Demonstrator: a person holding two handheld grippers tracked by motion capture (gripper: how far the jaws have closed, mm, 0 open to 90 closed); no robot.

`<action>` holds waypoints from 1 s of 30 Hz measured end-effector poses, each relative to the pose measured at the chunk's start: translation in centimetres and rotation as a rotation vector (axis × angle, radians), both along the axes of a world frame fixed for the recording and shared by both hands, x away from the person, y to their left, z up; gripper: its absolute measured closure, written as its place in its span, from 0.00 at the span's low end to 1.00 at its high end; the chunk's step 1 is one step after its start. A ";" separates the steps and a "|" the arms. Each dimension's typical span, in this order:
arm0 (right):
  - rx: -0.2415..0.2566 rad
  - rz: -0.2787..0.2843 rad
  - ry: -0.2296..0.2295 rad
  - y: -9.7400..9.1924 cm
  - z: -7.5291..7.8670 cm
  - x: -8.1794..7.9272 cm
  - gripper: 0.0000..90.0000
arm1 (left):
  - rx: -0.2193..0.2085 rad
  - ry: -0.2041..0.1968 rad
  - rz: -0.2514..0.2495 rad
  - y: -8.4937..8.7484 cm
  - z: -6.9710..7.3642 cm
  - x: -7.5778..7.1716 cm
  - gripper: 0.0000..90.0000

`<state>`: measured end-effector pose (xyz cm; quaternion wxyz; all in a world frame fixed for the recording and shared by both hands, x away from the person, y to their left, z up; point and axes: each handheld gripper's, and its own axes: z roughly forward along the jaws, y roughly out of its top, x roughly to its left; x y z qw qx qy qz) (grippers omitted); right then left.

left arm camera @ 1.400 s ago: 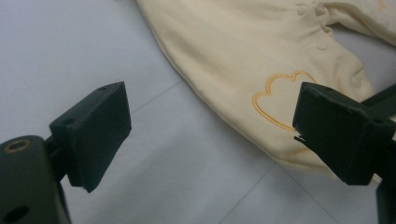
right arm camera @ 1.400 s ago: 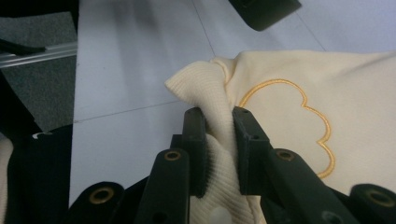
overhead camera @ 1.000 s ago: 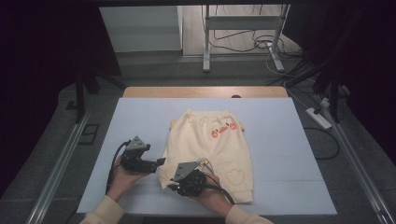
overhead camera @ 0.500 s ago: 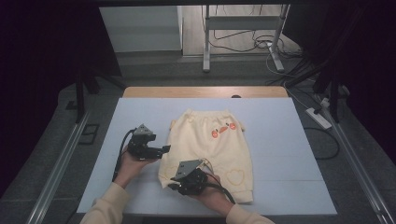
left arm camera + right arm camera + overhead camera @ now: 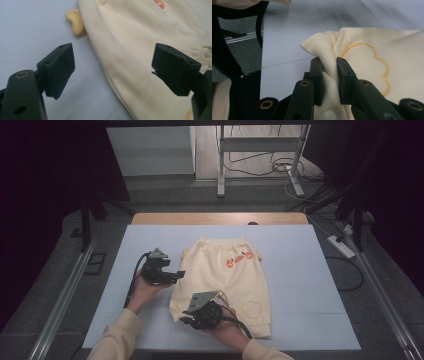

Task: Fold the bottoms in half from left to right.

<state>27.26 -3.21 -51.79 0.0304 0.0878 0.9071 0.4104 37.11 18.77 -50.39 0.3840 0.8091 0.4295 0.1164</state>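
The right tool (image 5: 329, 72) pinches the ribbed cuff (image 5: 322, 47) of the cream baby trousers (image 5: 225, 275); the left tool (image 5: 112, 72), wide open and empty but just narrowing, probably must grip the side edge next.

No readable text, label, brand, number or sign appears anywhere. The cream trousers (image 5: 225, 280) carry only pictures: small orange motifs near the waistband and an outlined heart or cloud shape stitched in yellow thread near the hem, with no letters in them
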 end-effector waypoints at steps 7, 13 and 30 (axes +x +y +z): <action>0.010 0.001 0.009 -0.1 0.0 0.0 0.85 | 0.011 0.002 0.004 -0.6 -0.2 1.6 0.22; 0.015 0.002 0.012 -0.2 0.1 -0.1 0.85 | 0.014 0.005 0.000 -1.0 -0.3 3.0 0.24; 0.023 0.008 0.011 -0.4 0.3 -0.1 0.85 | 0.042 0.027 0.001 -2.1 -1.4 6.3 0.27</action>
